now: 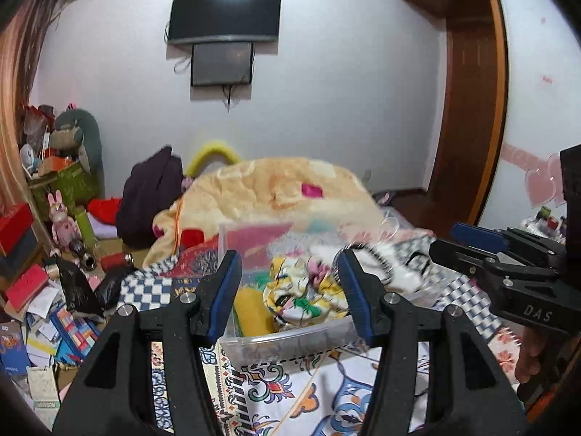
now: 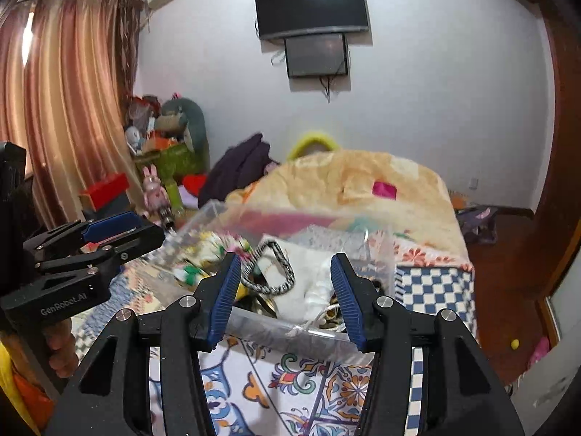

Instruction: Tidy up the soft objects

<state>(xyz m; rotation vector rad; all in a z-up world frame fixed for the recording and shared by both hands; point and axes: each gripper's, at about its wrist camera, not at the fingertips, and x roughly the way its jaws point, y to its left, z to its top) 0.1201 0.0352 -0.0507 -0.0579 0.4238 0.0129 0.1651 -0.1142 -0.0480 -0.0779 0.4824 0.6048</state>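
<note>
A clear plastic bin [image 1: 290, 339] sits on the patterned bed sheet and holds soft items: a yellow printed cloth [image 1: 308, 294], a yellow sponge-like piece [image 1: 252, 309] and a white pouch [image 2: 312, 287] with a black-and-white braided strap [image 2: 272, 265]. The bin also shows in the right wrist view [image 2: 276, 330]. My left gripper [image 1: 288, 290] is open and empty, just before the bin's near wall. My right gripper [image 2: 287, 292] is open and empty, in front of the white pouch. Each gripper shows at the edge of the other's view.
A peach blanket [image 1: 276, 189] is heaped behind the bin. A checkered cloth [image 2: 432, 287] hangs at the bed's right corner. Boxes, books and plush toys [image 1: 61, 218] clutter the floor at left. A wardrobe [image 1: 472, 91] stands at right.
</note>
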